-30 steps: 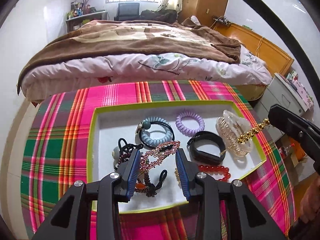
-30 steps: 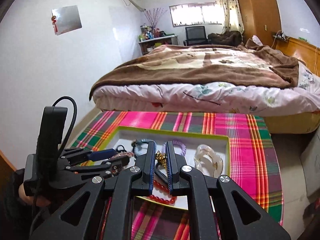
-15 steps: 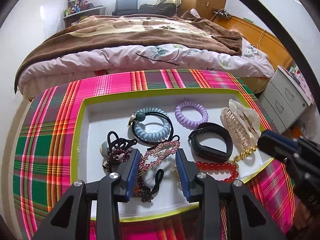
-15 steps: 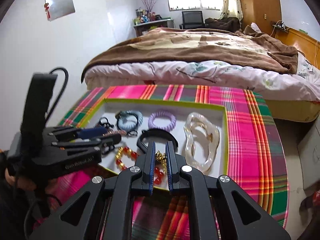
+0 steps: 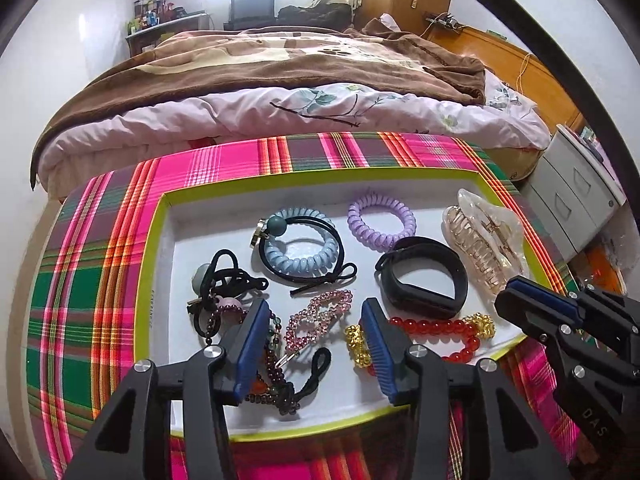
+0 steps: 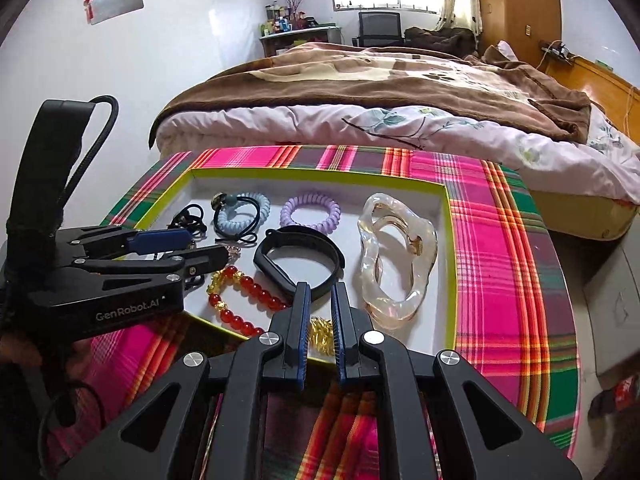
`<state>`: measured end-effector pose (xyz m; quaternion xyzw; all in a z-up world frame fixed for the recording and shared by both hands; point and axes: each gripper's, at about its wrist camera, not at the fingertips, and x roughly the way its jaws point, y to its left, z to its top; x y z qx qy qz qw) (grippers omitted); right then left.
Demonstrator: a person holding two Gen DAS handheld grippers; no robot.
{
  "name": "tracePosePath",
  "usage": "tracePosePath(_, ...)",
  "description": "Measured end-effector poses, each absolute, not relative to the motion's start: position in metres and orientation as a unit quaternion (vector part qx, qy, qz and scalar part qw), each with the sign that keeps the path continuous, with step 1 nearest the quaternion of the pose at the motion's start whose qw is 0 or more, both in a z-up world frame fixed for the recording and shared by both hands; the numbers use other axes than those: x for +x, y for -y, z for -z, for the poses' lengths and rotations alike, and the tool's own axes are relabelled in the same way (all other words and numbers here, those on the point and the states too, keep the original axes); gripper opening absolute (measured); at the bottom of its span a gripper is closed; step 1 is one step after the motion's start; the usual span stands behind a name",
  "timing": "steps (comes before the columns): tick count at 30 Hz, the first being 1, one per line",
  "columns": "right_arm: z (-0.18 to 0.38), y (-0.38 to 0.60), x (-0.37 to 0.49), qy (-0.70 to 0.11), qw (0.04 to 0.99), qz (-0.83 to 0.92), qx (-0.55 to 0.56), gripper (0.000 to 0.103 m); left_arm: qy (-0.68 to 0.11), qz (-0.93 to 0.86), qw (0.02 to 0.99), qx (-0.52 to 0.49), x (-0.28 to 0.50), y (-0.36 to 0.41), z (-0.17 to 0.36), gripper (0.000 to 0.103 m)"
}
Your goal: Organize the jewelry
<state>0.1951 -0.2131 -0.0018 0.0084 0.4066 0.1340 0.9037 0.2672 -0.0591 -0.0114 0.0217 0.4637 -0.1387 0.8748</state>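
A white tray with a green rim point(image 5: 154, 280) lies on a plaid cloth and holds the jewelry. My left gripper point(image 5: 316, 308) hangs over its near side. Its jaws are opening, and a pink beaded clip point(image 5: 320, 316) lies between them untouched by the pads. My right gripper point(image 6: 320, 288) is low at the tray's near right edge, shut on the gold end point(image 6: 320, 332) of a red bead bracelet point(image 5: 432, 326). The rest of the bracelet rests on the tray floor. In the left wrist view the right gripper point(image 5: 508, 300) comes in from the right.
Also in the tray are a blue spiral tie point(image 5: 298, 256), a purple spiral tie point(image 5: 380, 220), a black band point(image 5: 424, 280), a clear claw clip point(image 5: 484, 248), tangled black ties point(image 5: 224, 280) and a dark bead string point(image 5: 276, 384). A bed point(image 5: 300, 80) stands behind, with drawers point(image 5: 576, 200) at the right.
My right gripper has come down with the bracelet, whose red beads now lie on the tray. My left jaws have spread wider around the pink clip.
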Motion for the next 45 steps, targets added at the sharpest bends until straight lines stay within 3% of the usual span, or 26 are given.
tracePosePath(8,-0.001,0.216,0.192,-0.402,0.906,-0.131,0.021,0.015,-0.460,0.134,0.877,0.020,0.259,0.057,0.006,0.061)
tracePosePath(16,-0.005,0.217,0.184,-0.397,0.909,-0.123,0.026,0.017,-0.452,0.126,0.883,0.020,0.248,0.055,-0.005,0.063)
tracePosePath(18,-0.007,0.218,0.182,-0.395,0.910,-0.121,0.026,0.022,-0.451,0.124,0.884,0.020,0.245,0.054,-0.007,0.064)
tracePosePath(23,-0.012,0.217,0.177,-0.389,0.913,-0.118,0.026,0.025,-0.446,0.112,0.888,0.020,0.236,0.051,-0.014,0.066)
tracePosePath(27,-0.015,0.217,0.172,-0.386,0.916,-0.110,0.025,0.035,-0.440,0.102,0.892,0.022,0.229,0.049,-0.019,0.067)
tracePosePath(34,-0.021,0.214,0.162,-0.381,0.918,-0.106,0.030,0.038,-0.434,0.078,0.897,0.019,0.213,0.042,-0.027,0.067)
tracePosePath(37,-0.022,0.215,0.156,-0.381,0.918,-0.102,0.035,0.045,-0.429,0.066,0.901,0.024,0.203,0.041,-0.030,0.067)
tracePosePath(45,-0.027,0.214,0.136,-0.375,0.921,-0.091,0.048,0.047,-0.413,0.039,0.910,0.030,0.169,0.036,-0.035,0.067)
